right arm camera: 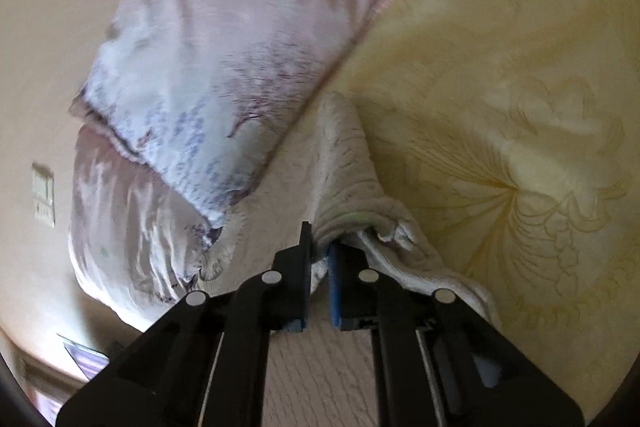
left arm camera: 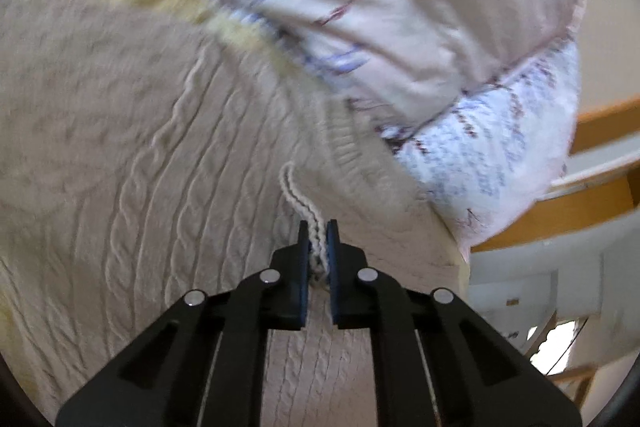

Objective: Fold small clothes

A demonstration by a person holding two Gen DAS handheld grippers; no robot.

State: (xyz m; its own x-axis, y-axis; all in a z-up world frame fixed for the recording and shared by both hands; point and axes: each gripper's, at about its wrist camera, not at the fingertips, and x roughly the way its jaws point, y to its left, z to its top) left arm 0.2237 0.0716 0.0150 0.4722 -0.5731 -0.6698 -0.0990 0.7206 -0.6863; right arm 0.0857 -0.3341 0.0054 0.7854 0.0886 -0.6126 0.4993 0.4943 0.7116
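A cream cable-knit sweater lies spread over the bed and fills the left wrist view. My left gripper is shut on a raised fold of its knit edge, which shows as a twisted white ridge between the blue pads. In the right wrist view the same sweater rises in a bunched fold, and my right gripper is shut on that fold. The knit drapes over the right finger and hides part of it.
Two stacked pillows with a purple and blue print lie just beyond the sweater; the pillows sit left of the fold in the right view. A pale yellow flower-patterned bedspread covers the bed. A wooden bed frame and a wall are at the right.
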